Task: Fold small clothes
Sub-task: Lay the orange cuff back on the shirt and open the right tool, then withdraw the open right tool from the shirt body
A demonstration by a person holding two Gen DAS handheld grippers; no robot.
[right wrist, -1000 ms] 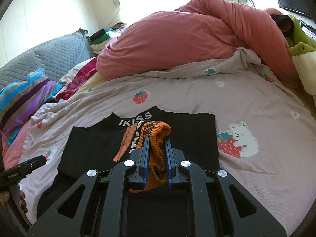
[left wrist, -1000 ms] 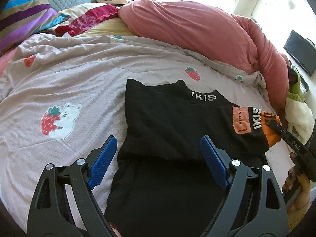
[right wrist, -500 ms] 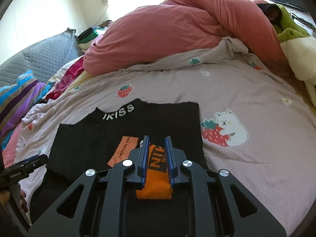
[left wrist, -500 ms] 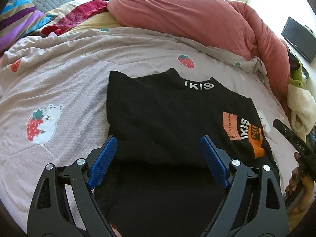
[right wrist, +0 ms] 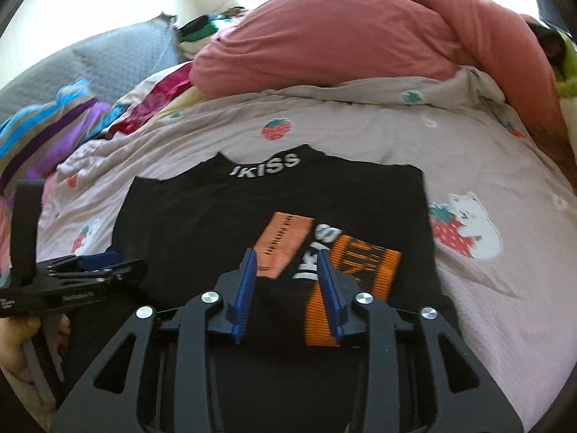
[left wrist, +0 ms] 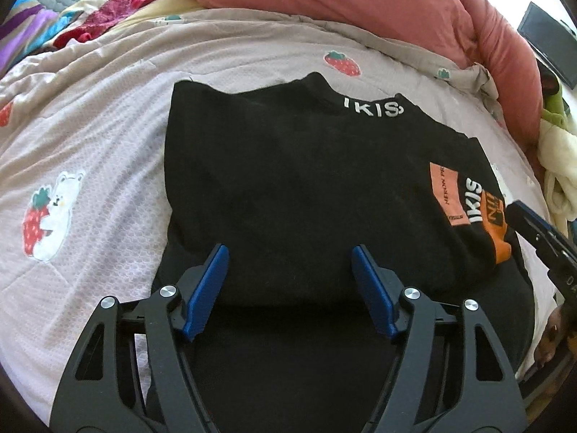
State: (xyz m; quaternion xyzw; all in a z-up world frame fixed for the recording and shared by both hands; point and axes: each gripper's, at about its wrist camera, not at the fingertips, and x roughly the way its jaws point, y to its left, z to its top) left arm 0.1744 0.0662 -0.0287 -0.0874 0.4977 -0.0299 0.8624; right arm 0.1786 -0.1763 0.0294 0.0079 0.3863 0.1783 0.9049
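The right tool (right wrist: 286, 287) has just let go: a second ago its blue pads were clamped on the orange cuff (right wrist: 355, 274) of the sleeve, carrying it in over the shirt; now the jaws have been opening and stand apart, with the cuff lying flat under them, touched by neither pad. The sleeve fold looks finished on this side. The left tool (left wrist: 290, 287) has come lower and closer to the shirt; its jaws have been narrowing but remain well apart, holding nothing, poised above the near edge of the folded upper part. I judge the next step to be a fold of the body, bottom up or top down.

The shirt (left wrist: 299, 180) is black and lies on the bed (left wrist: 108, 108), collar away from the tools, white lettering on the neckband. Both sides are tucked in, giving a rough rectangle. The near hem is hidden beneath the tools. Beyond it, a pink duvet (right wrist: 360, 36) is heaped up.
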